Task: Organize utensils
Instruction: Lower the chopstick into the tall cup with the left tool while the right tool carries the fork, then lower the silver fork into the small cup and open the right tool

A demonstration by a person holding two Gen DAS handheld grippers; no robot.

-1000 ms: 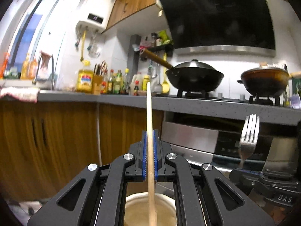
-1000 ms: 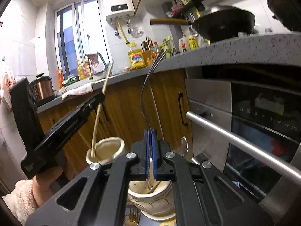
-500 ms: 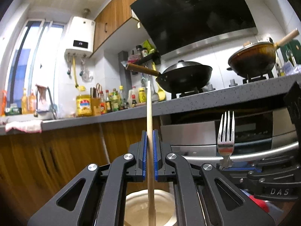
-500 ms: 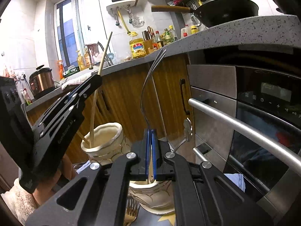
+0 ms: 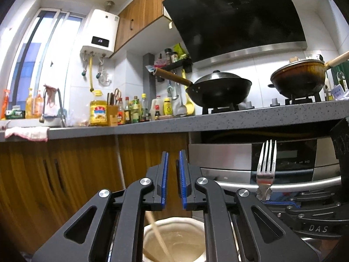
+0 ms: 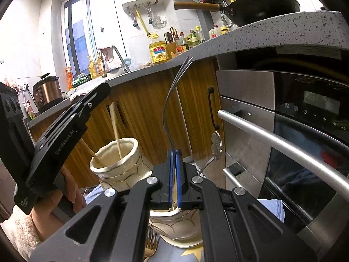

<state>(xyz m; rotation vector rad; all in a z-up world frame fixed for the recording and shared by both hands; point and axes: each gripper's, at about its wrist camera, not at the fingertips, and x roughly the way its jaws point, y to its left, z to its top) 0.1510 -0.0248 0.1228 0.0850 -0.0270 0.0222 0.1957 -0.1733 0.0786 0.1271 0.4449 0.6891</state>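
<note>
My left gripper (image 5: 173, 160) hovers over a cream ceramic pot (image 5: 174, 222), and its jaws are opening with nothing between the blue pads. A wooden chopstick (image 5: 158, 238) leans inside that pot, free of the gripper. The right wrist view shows the same chopstick (image 6: 115, 126) standing in the left pot (image 6: 118, 161), under the left gripper (image 6: 101, 91). My right gripper (image 6: 174, 154) is shut on the handle of a steel fork (image 6: 172, 100), tines up, above a second cream pot (image 6: 174, 224). From the left wrist view the fork (image 5: 266, 163) rises at the right.
A spoon with a flower-shaped end (image 6: 216, 144) sticks out of the second pot, and a gold fork (image 6: 150, 246) lies in front of it. The oven with its steel handle (image 6: 283, 144) stands close on the right. Wooden cabinets (image 6: 148, 109) and the grey counter (image 5: 218, 118) lie behind.
The left gripper's pads have parted and the chopstick has slid down out of them into the pot, where it now leans. The right gripper still holds the fork.
</note>
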